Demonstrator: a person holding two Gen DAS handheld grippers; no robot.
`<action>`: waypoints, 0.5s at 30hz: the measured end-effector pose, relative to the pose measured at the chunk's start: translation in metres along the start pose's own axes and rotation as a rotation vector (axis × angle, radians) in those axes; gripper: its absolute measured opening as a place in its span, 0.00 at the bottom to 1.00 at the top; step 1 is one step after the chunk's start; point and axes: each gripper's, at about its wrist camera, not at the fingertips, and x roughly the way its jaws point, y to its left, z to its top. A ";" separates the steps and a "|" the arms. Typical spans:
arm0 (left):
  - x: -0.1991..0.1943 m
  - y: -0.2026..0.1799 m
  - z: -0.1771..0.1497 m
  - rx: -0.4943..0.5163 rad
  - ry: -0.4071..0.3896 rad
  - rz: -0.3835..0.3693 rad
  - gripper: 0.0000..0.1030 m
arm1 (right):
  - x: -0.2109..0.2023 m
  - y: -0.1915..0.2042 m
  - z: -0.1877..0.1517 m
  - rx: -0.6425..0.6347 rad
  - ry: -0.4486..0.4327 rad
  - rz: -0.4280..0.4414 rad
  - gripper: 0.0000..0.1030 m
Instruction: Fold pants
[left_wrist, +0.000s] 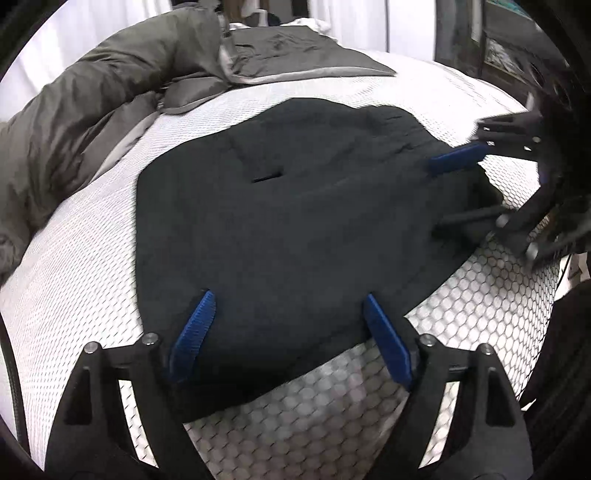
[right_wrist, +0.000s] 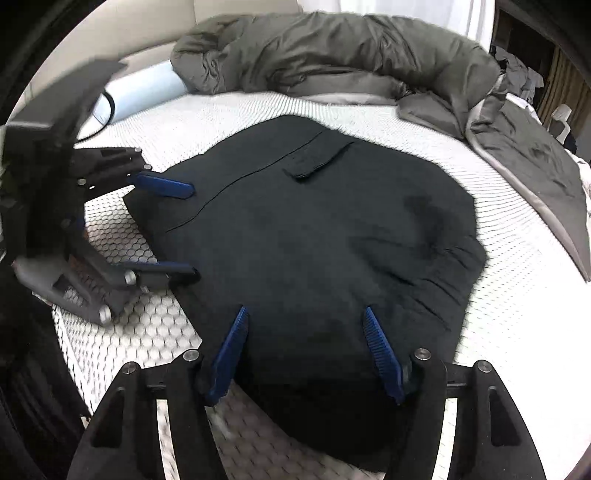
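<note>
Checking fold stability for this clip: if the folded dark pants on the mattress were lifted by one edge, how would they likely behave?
The pants would probably droop and unfold: the soft cloth shows creases and lies in loose layers. They look unlikely to slide, since the mattress has a textured mesh cover. Both claws stand open, left claw and right claw, pinning nothing.

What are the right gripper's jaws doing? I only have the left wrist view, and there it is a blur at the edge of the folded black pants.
Observer: The right gripper is open. Its blue ribbed fingers stand apart over the near edge of the folded black pants and pinch nothing.
Operator: Anything on the bed that I'm missing?
Observer: A pale blue cylindrical pillow lies at the far left, next to the bunched grey duvet.
</note>
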 end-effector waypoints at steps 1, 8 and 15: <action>-0.001 0.005 -0.004 -0.022 0.000 0.005 0.79 | -0.003 -0.003 -0.003 0.003 -0.004 -0.015 0.63; -0.018 0.038 -0.011 -0.143 -0.049 -0.001 0.79 | -0.030 -0.045 -0.024 0.137 -0.052 0.054 0.65; -0.001 0.017 0.027 -0.259 -0.100 -0.143 0.79 | -0.028 -0.093 -0.028 0.415 -0.094 0.256 0.60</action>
